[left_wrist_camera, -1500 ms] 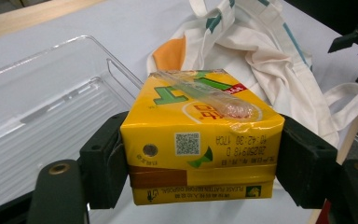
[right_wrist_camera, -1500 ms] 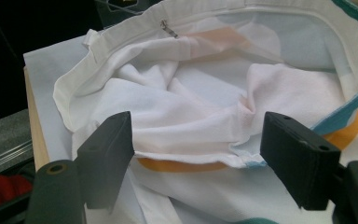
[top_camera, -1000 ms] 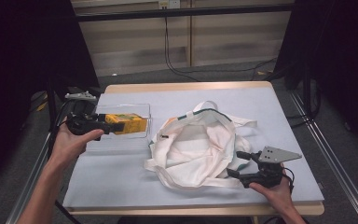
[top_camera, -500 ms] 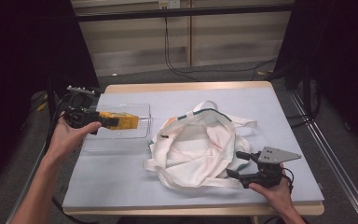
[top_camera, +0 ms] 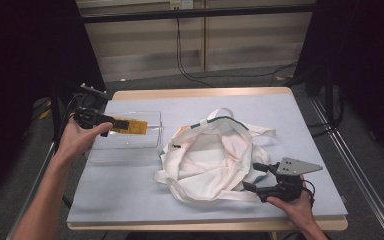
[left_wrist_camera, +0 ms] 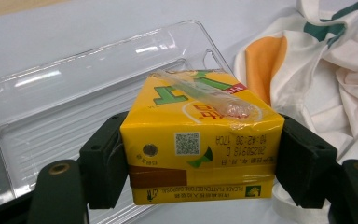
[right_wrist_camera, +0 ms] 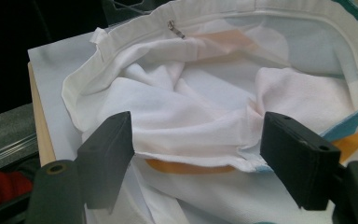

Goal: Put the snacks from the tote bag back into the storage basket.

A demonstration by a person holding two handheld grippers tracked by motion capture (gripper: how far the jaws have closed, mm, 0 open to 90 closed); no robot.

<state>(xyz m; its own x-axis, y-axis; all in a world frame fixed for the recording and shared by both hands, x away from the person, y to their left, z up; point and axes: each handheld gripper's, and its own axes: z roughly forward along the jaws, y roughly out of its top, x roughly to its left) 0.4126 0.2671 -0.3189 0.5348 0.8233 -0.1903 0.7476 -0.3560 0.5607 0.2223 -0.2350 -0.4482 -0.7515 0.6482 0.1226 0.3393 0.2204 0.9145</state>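
My left gripper (top_camera: pixel 122 125) is shut on a yellow drink carton (top_camera: pixel 131 126) and holds it just over a clear plastic tray (top_camera: pixel 130 147) at the table's left. In the left gripper view the carton (left_wrist_camera: pixel 200 135) lies on its side between the two pads, a wrapped straw on its top face. A white cloth bag (top_camera: pixel 215 155) with orange and green patches lies open in the middle. My right gripper (top_camera: pixel 250 176) is at the bag's near right edge. It stands open, and the bag's rim (right_wrist_camera: pixel 191 158) lies between the wide-apart jaws.
The table has a pale blue top (top_camera: pixel 130 195) with a wooden edge. A dark metal frame (top_camera: pixel 345 165) runs along its right side, and cables (top_camera: pixel 190 70) hang behind the far edge. The tray (left_wrist_camera: pixel 51 107) holds nothing under the carton.
The left hand has shifted a little toward the table's far left with the carton still gripped above the tray. The right gripper and the bag have stayed put.
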